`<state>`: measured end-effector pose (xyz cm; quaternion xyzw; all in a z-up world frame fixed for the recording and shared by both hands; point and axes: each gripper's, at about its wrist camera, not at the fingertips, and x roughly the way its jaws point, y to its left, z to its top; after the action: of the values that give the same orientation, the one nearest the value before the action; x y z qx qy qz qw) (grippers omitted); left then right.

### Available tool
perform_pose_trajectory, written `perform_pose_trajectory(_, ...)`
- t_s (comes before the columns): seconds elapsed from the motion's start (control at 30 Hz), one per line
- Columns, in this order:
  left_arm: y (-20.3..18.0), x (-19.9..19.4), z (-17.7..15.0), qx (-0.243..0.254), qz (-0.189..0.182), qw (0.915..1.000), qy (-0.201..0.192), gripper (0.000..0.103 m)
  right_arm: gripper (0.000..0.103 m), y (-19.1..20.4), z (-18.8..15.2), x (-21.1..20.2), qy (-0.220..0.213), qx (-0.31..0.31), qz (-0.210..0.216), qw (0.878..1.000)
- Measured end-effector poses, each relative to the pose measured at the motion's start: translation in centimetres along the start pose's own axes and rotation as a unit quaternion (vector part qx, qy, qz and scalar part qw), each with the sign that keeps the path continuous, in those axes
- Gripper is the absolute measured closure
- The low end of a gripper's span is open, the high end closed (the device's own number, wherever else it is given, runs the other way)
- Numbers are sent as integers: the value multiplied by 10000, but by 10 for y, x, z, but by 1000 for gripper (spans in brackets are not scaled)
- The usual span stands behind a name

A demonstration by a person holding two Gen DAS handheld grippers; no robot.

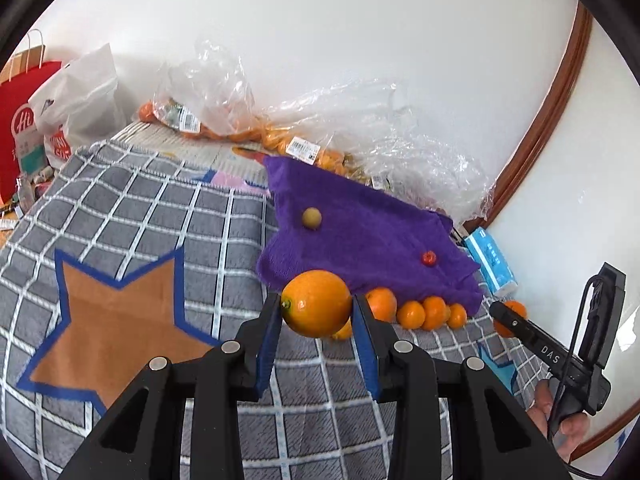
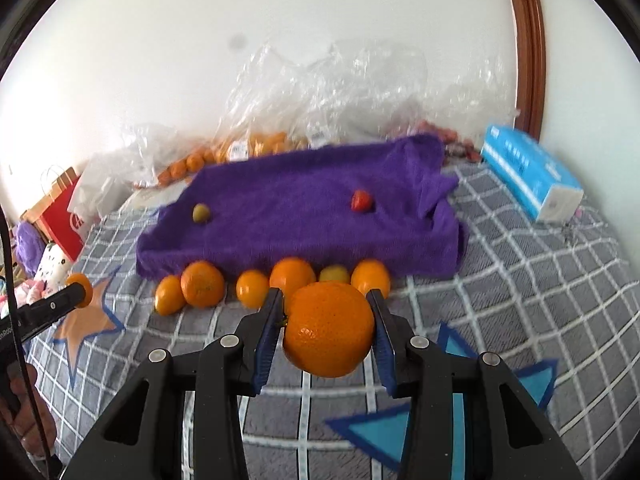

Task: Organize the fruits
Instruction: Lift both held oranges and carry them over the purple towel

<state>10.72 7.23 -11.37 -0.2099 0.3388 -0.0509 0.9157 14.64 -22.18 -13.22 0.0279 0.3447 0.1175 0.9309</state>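
The left gripper is clamped on a smooth round orange with a green stem button, the blue pads pressing its 2 sides and holding it above the grey blanket with a white grid and star patches. The right gripper is clamped on a larger, dimpled round orange in the same way, above the same blanket. In the right wrist view, a row of 6 small orange and yellow citrus fruits lies on the blanket, touching or just beside the near edge of a rumpled purple knitted cloth. On that cloth rest 1 small yellow-green round fruit toward the left and 1 small red fruit toward the right, well apart from each other. Behind the cloth, against the white wall, crumpled clear plastic bags hold more small orange fruits. A blue and white tissue pack lies on the blanket to the right of the cloth. A red paper carrier bag and a white plastic bag stand at the far left in the left wrist view.
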Motion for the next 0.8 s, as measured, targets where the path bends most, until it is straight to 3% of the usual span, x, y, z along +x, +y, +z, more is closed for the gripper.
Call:
perform_pose_trajectory(0.27,-20,13,50,150,121,9993,-333,70,61,-13,61,4,-446,19,-207,9988)
perform_pose_trajectory(0.53,-34,62,87,40,100,9989,-465,70,61,-29,112,36,-716,167,-229,9970)
perform_pose_trajectory(0.8,-28,107,82,21,175,9990,-409,70,61,-40,104,89,-425,284,-209,9985)
